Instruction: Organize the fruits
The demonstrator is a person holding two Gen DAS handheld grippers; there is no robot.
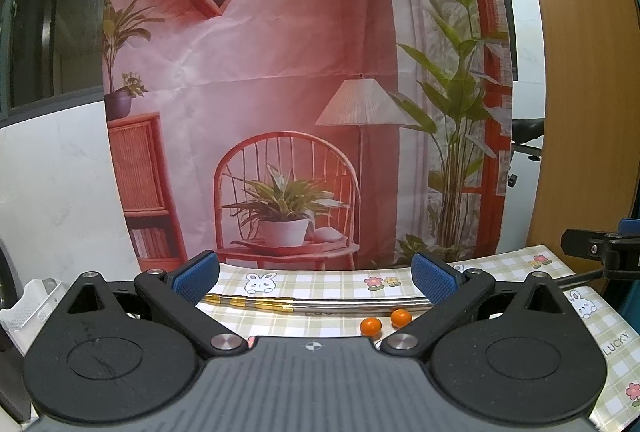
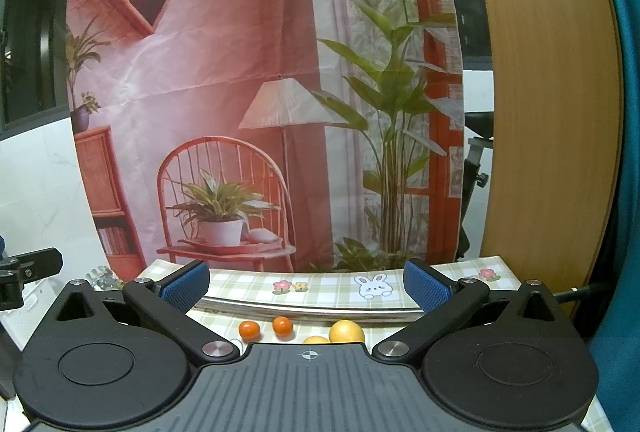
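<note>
Two small orange tangerines lie on the checked tablecloth; in the left wrist view one (image 1: pixel 370 325) sits left of the other (image 1: pixel 401 318). The right wrist view shows the same pair (image 2: pixel 249 330) (image 2: pixel 282 326) plus a larger yellow fruit (image 2: pixel 346 332) and a second yellow fruit (image 2: pixel 316 340) mostly hidden by the gripper body. A shiny metal tray rim (image 1: pixel 360 302) (image 2: pixel 312 308) lies just beyond the fruits. My left gripper (image 1: pixel 316 278) is open and empty above the table. My right gripper (image 2: pixel 306 282) is open and empty, with the fruits below it.
A printed backdrop of a room hangs right behind the table. A white plastic basket (image 1: pixel 30 302) stands at the far left. A wooden panel (image 2: pixel 552 91) rises at the right. The other gripper's tip shows at the right edge (image 1: pixel 600 248) and at the left edge (image 2: pixel 28 268).
</note>
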